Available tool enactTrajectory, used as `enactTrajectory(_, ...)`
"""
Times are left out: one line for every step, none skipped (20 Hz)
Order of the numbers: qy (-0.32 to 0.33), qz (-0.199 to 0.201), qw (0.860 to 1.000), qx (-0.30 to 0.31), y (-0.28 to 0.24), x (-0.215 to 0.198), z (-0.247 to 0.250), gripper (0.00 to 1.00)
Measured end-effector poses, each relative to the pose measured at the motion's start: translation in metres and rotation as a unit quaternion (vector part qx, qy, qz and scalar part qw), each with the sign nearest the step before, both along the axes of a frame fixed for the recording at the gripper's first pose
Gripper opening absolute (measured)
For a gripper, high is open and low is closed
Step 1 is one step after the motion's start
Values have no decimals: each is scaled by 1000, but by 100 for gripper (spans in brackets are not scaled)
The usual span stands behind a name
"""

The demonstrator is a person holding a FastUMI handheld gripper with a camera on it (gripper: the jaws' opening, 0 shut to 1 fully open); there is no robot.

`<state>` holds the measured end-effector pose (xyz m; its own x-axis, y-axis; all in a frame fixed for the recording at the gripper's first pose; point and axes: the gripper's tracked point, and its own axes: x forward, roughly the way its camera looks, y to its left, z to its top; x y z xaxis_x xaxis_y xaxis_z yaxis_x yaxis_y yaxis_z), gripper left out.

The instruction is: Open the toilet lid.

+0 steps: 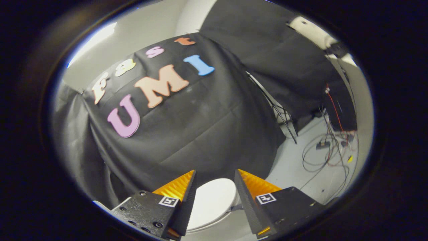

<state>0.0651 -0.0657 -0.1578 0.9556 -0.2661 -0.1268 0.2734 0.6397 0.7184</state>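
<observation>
A white toilet with its lid (211,204) down stands on the floor against the black cloth wall. I see it through the gap between my fingers, well below and ahead of them. My gripper (215,172) hangs in the air above it, open, with nothing between the fingers and no contact with the lid. The toilet's front and sides are hidden behind the finger bodies.
The black cloth wall (207,127) rises right behind the toilet. To the right lies pale floor (294,167) with tangled cables (329,150) and a thin stand's legs (284,124). A white wall shows above the cloth.
</observation>
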Motion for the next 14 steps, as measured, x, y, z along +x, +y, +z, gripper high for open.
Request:
enactTrajectory(4, -10, 999, 30, 1, 1, -16, 69)
enactTrajectory(6, -19, 998, 62, 2, 0, -36, 69)
enactTrajectory(9, -28, 995, 91, 3, 1, -54, 69)
enactTrajectory(12, -38, 992, 122, 3, 0, -74, 69)
enactTrajectory(11, -43, 988, 149, 4, 3, -89, 69)
enactTrajectory(8, -46, 984, 171, 7, 8, -100, 69)
enactTrajectory(7, -45, 980, 195, 9, 13, -113, 69)
enactTrajectory(6, -41, 976, 216, 12, 20, -125, 69)
enactTrajectory(8, -36, 972, 233, 14, 28, -134, 69)
enactTrajectory(8, -28, 968, 249, 19, 37, -143, 69)
enactTrajectory(8, -18, 965, 262, 23, 46, -150, 69)
enactTrajectory(9, -7, 962, 272, 26, 54, -155, 69)
enactTrajectory(8, 4, 960, 279, 29, 63, -160, 69)
enactTrajectory(5, 14, 958, 286, 30, 69, -162, 69)
